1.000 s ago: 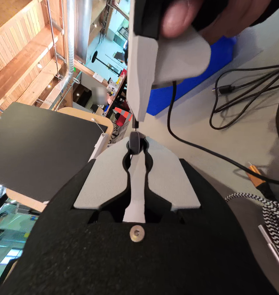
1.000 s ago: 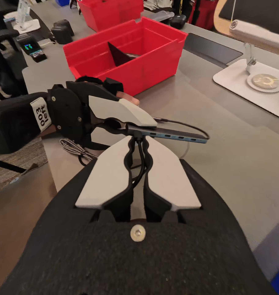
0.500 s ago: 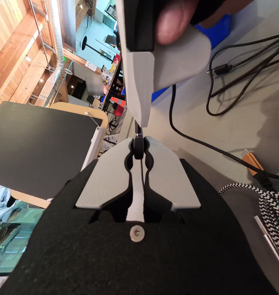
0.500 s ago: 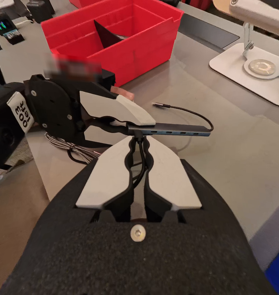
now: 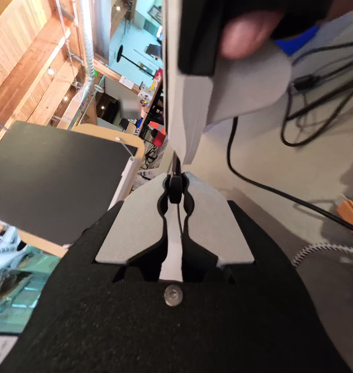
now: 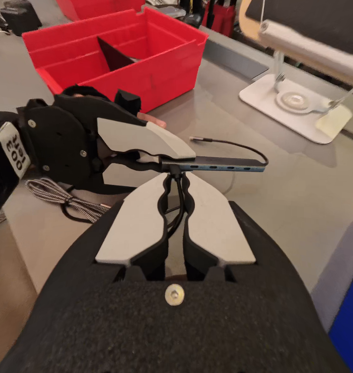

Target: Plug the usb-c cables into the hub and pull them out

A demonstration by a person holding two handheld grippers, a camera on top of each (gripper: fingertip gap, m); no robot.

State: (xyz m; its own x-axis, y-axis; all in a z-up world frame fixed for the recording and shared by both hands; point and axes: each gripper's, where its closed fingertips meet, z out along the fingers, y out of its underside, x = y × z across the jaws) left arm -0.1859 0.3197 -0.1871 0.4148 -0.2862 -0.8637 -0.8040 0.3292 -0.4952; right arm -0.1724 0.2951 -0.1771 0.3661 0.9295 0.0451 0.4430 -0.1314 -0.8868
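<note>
Hub [image 6: 222,163] — a thin, flat bar of dark metal — is hanging in the air above the grey table [image 6: 292,201], level, pinched at its left end by the left gripper [image 6: 171,161], whose jaws are clenched flat across it. Going left to right in the right wrist view: a striped braided cable [image 6: 56,193] is lying coiled on the table under that gripper, a red bin [image 6: 151,80] is standing behind, then comes the held end of the hub, then the black plug [image 6: 174,168] sitting in the port nearest the left gripper, then four bare ports along the edge, and at the far right the hub's own short lead [image 6: 242,144] is curling back to a loose silver connector. The right gripper [image 6: 175,177] is clamping that plug just behind the hub's edge, its black cable [image 6: 177,212] running back between the fingers. In the left wrist view the left gripper [image 5: 174,181] is squeezing something black, though blur is hiding detail. I judge the hub light, stiff and smooth, so it is likely to twist or slide in a one-end hold; the plug is small and hard, the cable limp. The plug's moulded body — not the cable — looks the right place to grip, pulling straight along the port to spare the connector.
</note>
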